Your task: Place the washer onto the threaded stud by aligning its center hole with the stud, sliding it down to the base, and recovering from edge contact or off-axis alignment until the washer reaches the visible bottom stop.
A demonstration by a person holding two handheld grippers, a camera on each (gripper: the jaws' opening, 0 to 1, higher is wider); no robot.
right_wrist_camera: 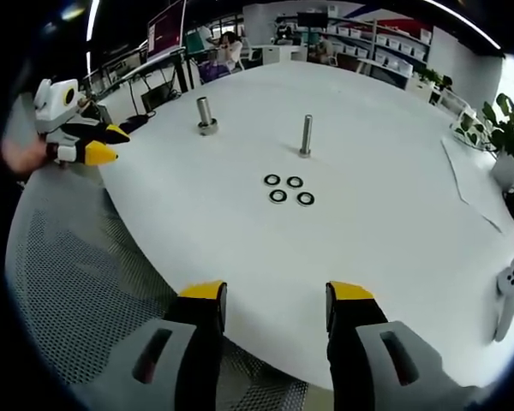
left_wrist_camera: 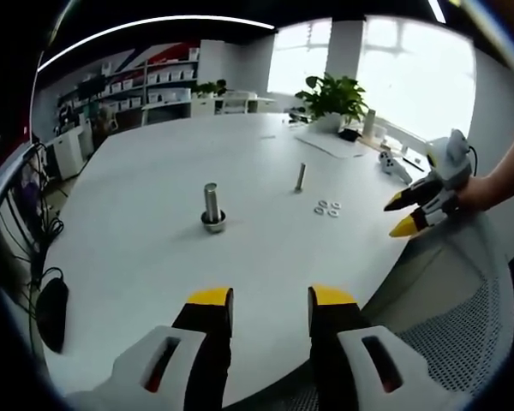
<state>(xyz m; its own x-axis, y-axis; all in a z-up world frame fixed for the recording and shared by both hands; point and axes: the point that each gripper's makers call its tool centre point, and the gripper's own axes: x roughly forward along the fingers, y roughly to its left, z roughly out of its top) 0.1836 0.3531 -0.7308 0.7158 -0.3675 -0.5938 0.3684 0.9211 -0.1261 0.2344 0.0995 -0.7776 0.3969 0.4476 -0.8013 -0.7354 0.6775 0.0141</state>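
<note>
The left gripper (left_wrist_camera: 270, 310) hangs at the near edge of the round white table (right_wrist_camera: 394, 257), its yellow-tipped fingers (left_wrist_camera: 210, 298) spread with nothing between them. Ahead of the left finger and well apart from it stands the thick threaded stud (left_wrist_camera: 212, 205) on its wide base; ahead of the right finger and farther off stands the thin stud (left_wrist_camera: 301, 176). Just to the right of that one, and a little nearer, lie the washers (left_wrist_camera: 327, 208), flat on the table and touching neither stud.

The right gripper (right_wrist_camera: 276, 306) is likewise released and empty, fingers (right_wrist_camera: 349, 294) parted over the table edge. Straight ahead of the gap between them lie the washers, with the thin stud beyond and the thick stud beyond the left finger.

The step in hand looks like the first pickup, since no washer is held yet. To do it well, the right gripper, which faces the cluster squarely, should come down on one outer washer, pinching it by the rim so the center hole stays free, and lift it level before carrying it over a stud. A tilted washer would likely catch on the threads.

Counted in the right gripper view: four washers in a tight cluster, two studs, two grippers. A white handheld controller (right_wrist_camera: 507, 295) lies far off to the right of the right finger, and a potted plant (left_wrist_camera: 332, 96) stands at the far side.
</note>
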